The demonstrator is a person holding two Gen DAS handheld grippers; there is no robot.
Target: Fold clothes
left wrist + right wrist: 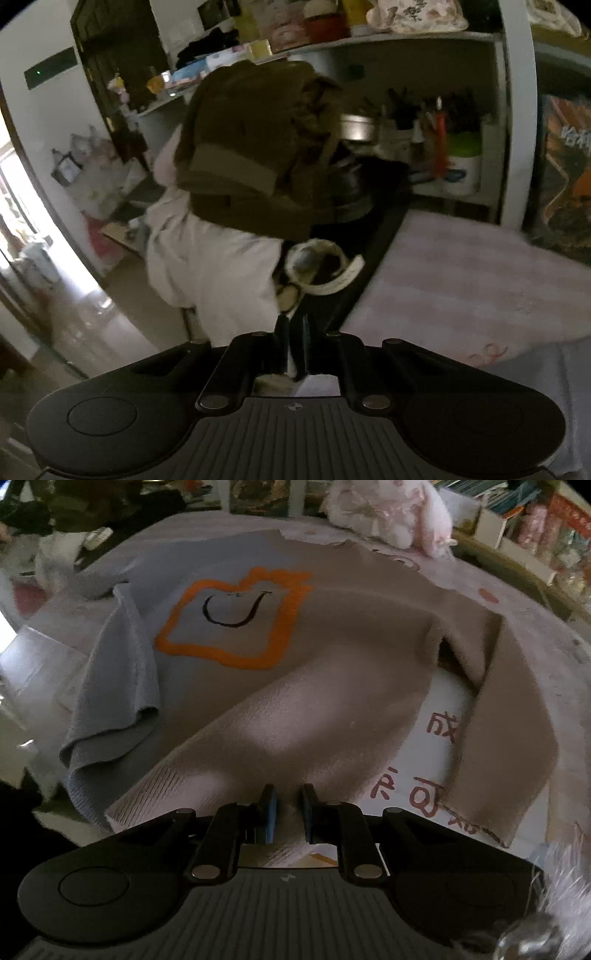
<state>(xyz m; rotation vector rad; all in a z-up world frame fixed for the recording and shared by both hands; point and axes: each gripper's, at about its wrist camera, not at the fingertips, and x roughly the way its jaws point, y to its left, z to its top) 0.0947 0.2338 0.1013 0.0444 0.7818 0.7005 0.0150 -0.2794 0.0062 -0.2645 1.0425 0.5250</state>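
A grey-beige knit sweater [332, 635] with an orange square print [236, 616] lies spread on the table. My right gripper [289, 812] is shut on its ribbed hem at the near edge, lifting a fold of cloth. One sleeve [506, 738] lies to the right, the other [114, 686] hangs at the left. My left gripper [293, 347] points away from the table, its fingers close together on a pale strip whose nature I cannot tell. A pile of folded clothes, olive [255, 147] over white [210, 258], stands ahead of it.
A pink-striped cover [461, 280] lies on the table. White shelves [424, 40] with jars and utensils stand behind. A plush toy [391, 509] sits at the table's far edge. A white sheet with red characters [417, 786] lies under the sweater.
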